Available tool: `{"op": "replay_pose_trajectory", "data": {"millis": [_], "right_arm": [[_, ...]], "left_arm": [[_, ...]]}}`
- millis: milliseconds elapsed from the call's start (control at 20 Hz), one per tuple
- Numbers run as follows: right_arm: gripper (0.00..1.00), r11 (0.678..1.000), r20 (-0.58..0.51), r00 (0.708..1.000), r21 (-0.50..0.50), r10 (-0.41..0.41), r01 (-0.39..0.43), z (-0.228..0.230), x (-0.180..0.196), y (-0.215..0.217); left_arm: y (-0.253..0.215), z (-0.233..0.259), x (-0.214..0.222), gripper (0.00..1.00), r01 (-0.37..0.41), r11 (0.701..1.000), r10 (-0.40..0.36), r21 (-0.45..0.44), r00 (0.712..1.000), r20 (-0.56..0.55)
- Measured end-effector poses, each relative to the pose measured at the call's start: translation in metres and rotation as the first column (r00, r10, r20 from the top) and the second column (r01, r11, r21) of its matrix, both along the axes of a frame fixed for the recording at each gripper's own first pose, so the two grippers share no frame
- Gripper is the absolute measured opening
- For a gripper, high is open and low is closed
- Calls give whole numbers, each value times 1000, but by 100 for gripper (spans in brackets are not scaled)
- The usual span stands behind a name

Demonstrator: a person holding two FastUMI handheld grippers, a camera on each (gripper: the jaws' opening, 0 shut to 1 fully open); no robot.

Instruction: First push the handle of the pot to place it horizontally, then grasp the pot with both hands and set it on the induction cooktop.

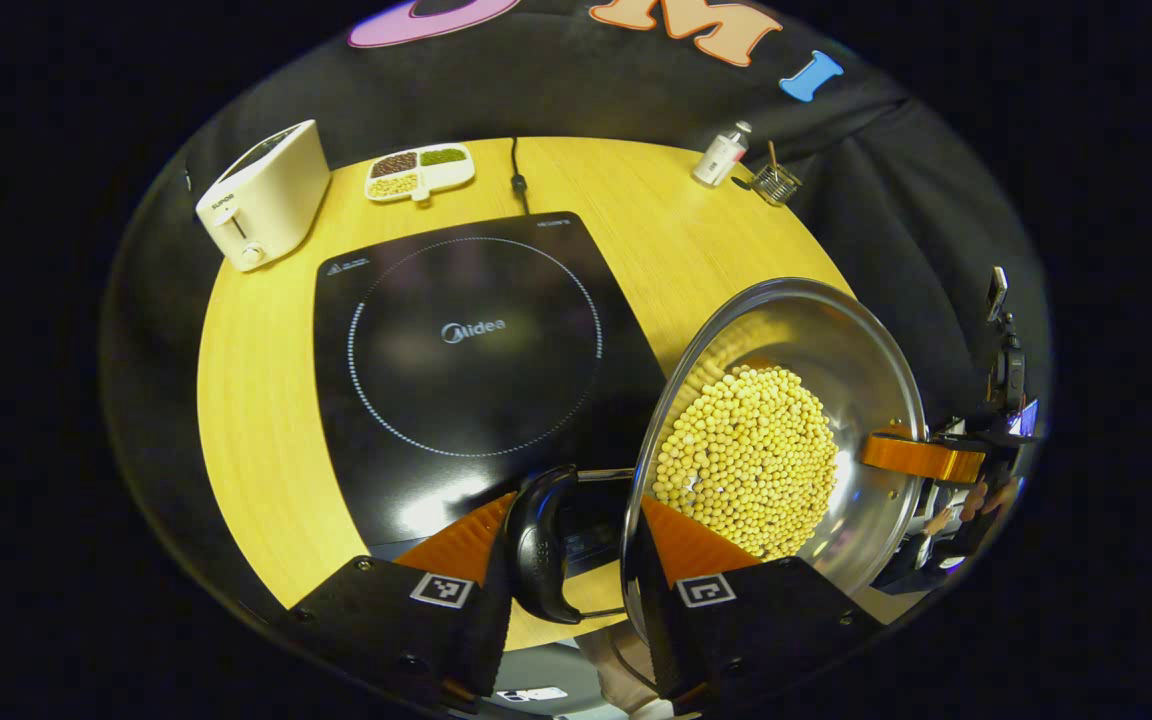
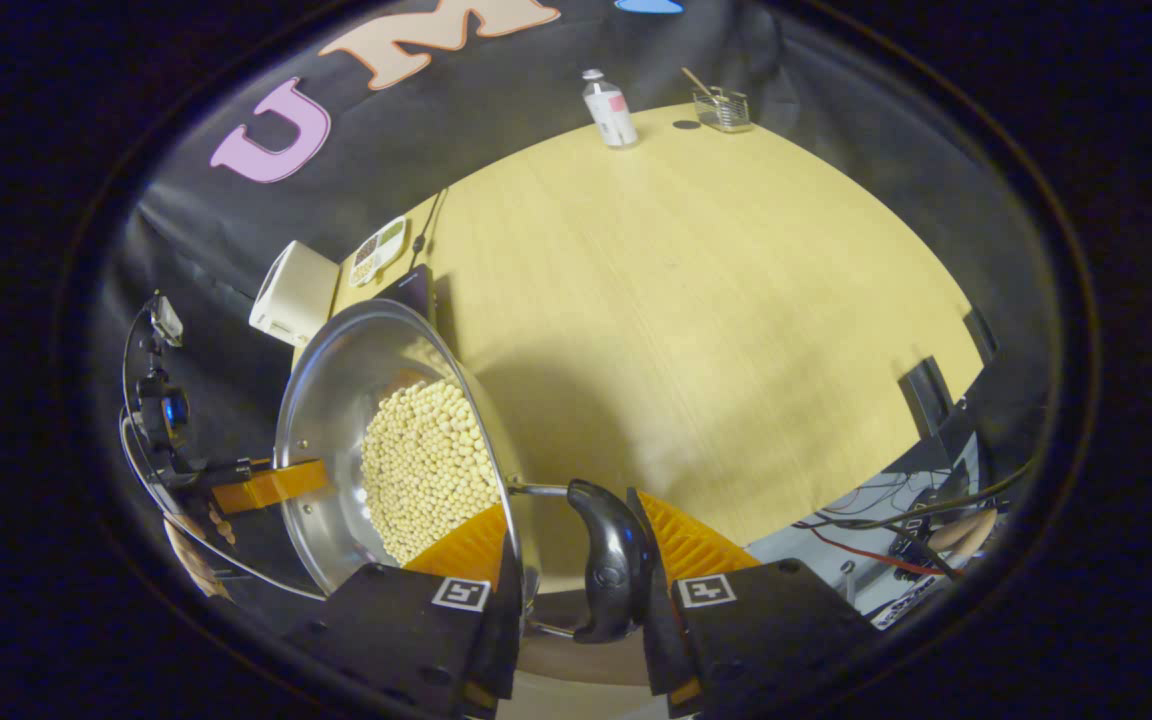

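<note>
The round steel pot point(image 1: 836, 400), shiny inside and holding a heap of small yellow beans point(image 1: 751, 455), hangs tilted just right of the flat black glass cooktop point(image 1: 466, 350) on the wood-grain desk point(image 1: 256, 400). The left claw point(image 1: 571, 545) pinches one curved black handle point(image 1: 541, 545); the right claw point(image 2: 576, 560) pinches the other handle point(image 2: 608, 560).

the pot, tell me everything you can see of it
The pot is a shiny, wide, shallow metal pan, lidless, holding a heap of pale yellow beans. It has a black loop handle on a wire bracket at each side. The left gripper pinches one handle, the right gripper the opposite handle. The pot looks lifted and tilted, beside the induction cooktop, over the wooden table.
</note>
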State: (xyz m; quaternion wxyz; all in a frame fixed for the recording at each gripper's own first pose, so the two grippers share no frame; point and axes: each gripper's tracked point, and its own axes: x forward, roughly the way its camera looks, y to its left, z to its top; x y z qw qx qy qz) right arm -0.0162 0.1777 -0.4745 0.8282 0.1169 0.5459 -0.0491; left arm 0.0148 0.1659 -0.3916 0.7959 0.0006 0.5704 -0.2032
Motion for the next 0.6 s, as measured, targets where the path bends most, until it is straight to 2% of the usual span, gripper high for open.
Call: {"op": "replay_pose_trajectory", "data": {"millis": [500, 550, 600], "right_arm": [[48, 985, 17, 985, 2, 173, -173, -9, 89, 70], [53, 984, 17, 984, 3, 180, -180, -11, 101, 77], [53, 983, 14, 983, 5, 184, -184, -13, 111, 84]], "left_arm": [[92, 79, 6, 59, -194, 981, 192, 32, 980, 60], [102, 92, 7, 59, -209, 977, 206, 36, 976, 67], [109, 104, 9, 59, -219, 975, 215, 43, 974, 77]]}}
